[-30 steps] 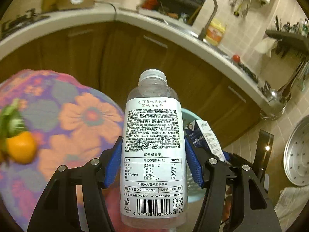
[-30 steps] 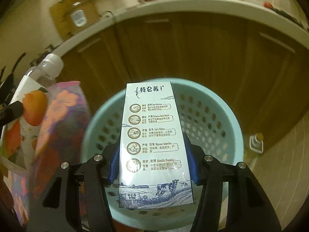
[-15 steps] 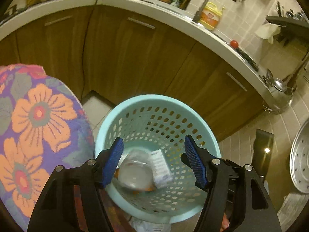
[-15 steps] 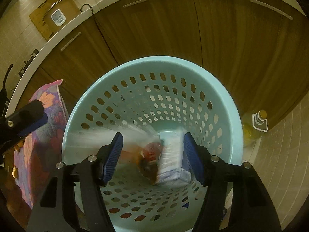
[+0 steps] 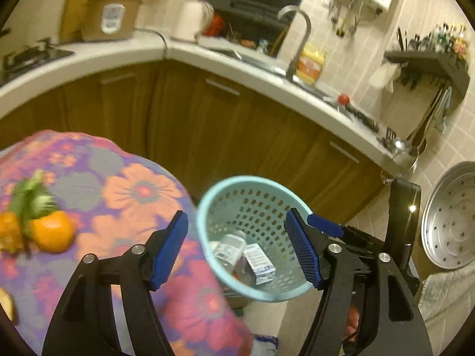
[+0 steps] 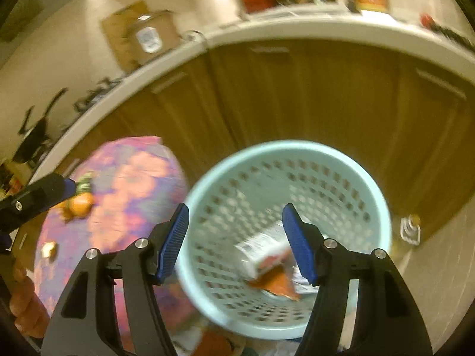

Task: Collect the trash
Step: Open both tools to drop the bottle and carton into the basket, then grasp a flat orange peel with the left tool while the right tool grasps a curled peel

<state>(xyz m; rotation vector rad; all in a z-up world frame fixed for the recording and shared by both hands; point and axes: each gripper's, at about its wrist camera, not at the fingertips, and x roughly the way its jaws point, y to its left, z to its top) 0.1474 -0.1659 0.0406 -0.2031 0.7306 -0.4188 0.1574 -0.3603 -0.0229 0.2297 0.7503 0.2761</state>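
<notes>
Left gripper (image 5: 237, 249) and right gripper (image 6: 236, 240) both gape empty, just widened; beyond them, round perforated plastic bin (image 5: 207, 207) holds clear bottle (image 5: 230, 247) and boxy carton (image 5: 259, 262).

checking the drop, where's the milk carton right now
In the left wrist view the milk carton lies at the bottom of the light blue basket, right of the plastic bottle.

Both wrist cameras look forward and down from above, toward the far wooden cabinets. Each frames the pale blue basket (image 5: 255, 237) (image 6: 285, 237) nearby, with the flowered tablecloth (image 5: 104, 207) (image 6: 127, 184) at left.
</notes>
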